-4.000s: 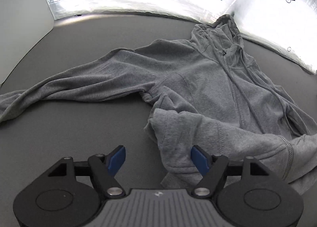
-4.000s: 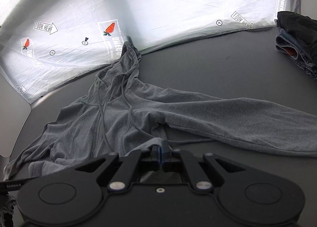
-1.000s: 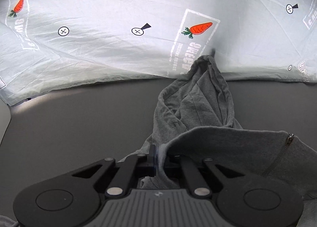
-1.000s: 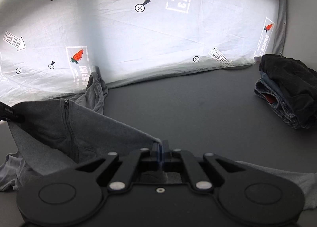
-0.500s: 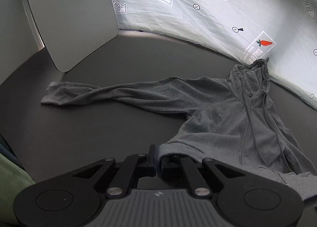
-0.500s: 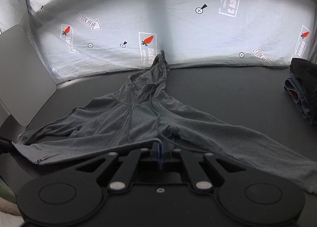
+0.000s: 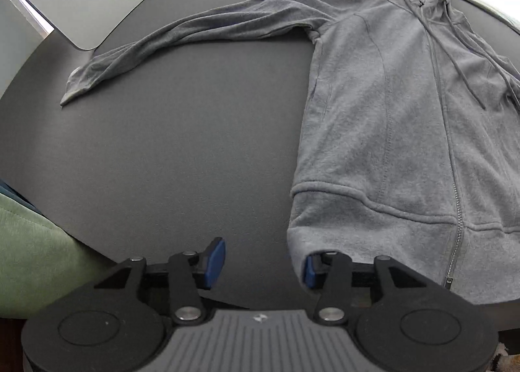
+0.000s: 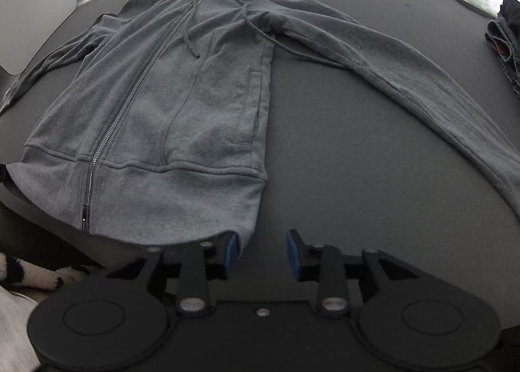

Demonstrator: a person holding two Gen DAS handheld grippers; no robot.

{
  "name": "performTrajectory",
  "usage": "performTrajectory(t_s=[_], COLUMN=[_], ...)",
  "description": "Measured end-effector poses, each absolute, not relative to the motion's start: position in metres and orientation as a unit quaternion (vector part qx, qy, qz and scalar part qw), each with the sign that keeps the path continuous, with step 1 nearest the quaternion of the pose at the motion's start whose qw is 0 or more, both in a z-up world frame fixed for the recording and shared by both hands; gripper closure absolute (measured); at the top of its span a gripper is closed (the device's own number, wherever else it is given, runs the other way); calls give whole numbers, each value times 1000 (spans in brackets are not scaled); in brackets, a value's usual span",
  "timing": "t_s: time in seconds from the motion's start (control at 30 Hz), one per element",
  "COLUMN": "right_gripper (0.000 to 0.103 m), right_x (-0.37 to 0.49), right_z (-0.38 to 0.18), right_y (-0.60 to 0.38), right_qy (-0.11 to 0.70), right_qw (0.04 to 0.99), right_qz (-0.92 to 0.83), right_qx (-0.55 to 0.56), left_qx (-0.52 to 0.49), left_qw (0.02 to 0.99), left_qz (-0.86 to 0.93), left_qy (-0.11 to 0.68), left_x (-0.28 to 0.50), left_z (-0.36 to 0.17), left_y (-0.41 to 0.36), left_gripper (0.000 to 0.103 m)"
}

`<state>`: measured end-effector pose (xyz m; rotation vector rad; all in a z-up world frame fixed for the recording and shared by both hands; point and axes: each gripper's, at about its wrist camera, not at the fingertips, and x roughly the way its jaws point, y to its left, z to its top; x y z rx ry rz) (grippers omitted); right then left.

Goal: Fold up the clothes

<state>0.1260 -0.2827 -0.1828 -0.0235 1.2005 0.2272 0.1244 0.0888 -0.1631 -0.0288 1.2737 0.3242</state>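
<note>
A dark grey matte worktop [image 8: 341, 131] is seen, on which a grey zip-up hooded fleece jacket [image 8: 156, 105] is spread flat, sleeves outstretched. A pile of dark folded clothes [image 8: 505, 33] is set well apart at its edge.

A grey zip-up hoodie [image 8: 169, 102] is laid flat, front up, on the dark table [image 8: 341, 131]. The zip is closed; the hood lies at the far edge, the hem at the near edge. Both sleeves are spread outward, left and right. Drawcords are draped loosely over the chest.
</note>
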Motion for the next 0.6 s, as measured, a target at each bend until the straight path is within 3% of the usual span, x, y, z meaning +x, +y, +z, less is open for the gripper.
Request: performTrajectory(t_s=[0.03, 0.07, 0.13, 0.2, 0.37, 0.4, 0.6], right_gripper=[64, 57, 54, 45, 41, 40, 37], right_x=[124, 123, 123, 124, 125, 126, 124], right_z=[-181, -179, -172, -168, -158, -156, -156], right_y=[-285, -287, -295, -304, -343, -351, -400], right_qy=[560, 555, 539, 525, 488, 483, 454], right_qw=[822, 826, 837, 846, 867, 868, 882], right_qz=[106, 103, 88, 73, 13, 3, -67], right_qx=[-4, 4, 27, 51, 104, 115, 110], left_qx=[-6, 1, 9, -4, -78, -78, -72], left_qw=[787, 782, 775, 777, 822, 828, 848], left_qz=[138, 125, 109, 102, 59, 49, -5], left_qy=[601, 610, 622, 621, 562, 553, 524], left_x=[123, 121, 117, 116, 141, 148, 189], left_z=[-163, -164, -163, -158, -127, -123, -133], left_y=[90, 91, 96, 102, 90, 80, 12], left_gripper=[27, 27, 27, 27, 23, 18, 18])
